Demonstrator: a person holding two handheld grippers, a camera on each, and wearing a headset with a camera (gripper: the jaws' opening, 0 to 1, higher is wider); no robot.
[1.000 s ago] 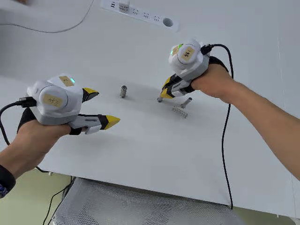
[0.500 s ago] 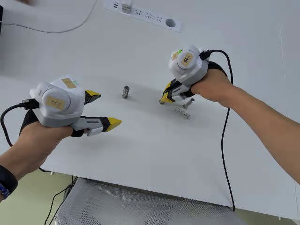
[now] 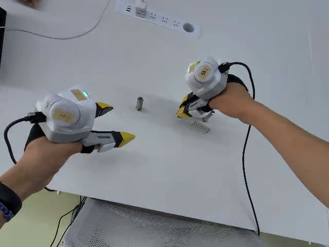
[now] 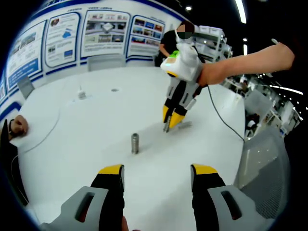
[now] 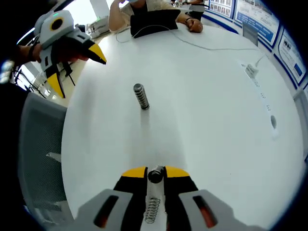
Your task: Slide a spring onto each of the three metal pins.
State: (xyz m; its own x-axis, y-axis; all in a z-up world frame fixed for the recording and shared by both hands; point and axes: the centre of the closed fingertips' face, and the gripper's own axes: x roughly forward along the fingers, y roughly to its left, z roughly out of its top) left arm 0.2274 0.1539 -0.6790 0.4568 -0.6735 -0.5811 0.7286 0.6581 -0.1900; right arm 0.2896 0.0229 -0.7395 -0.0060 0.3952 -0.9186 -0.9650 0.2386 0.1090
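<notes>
An upright metal pin wearing a spring (image 3: 139,103) (image 4: 135,143) (image 5: 141,96) stands mid-table. To its right, my right gripper (image 3: 182,112) (image 4: 173,117) (image 5: 155,172) points down at the table, shut on a second pin (image 5: 155,174) (image 4: 166,126) whose head shows between the yellow tips. A loose spring (image 3: 201,126) (image 4: 185,124) (image 5: 152,208) lies just behind those tips. A third bare pin (image 3: 208,115) stands beside it, partly hidden by the hand. My left gripper (image 3: 115,122) (image 4: 158,171) hovers open at the left, with nothing between its jaws.
A white power strip (image 3: 154,15) with a cable lies at the table's far edge. The table's front edge (image 3: 154,208) runs below the grippers, with a grey mesh chair (image 3: 128,226) under it. A person with a laptop (image 5: 154,21) sits at the far side.
The right gripper's tips have come down around the pin that stood just beside them. The left gripper has held its place, still open.
</notes>
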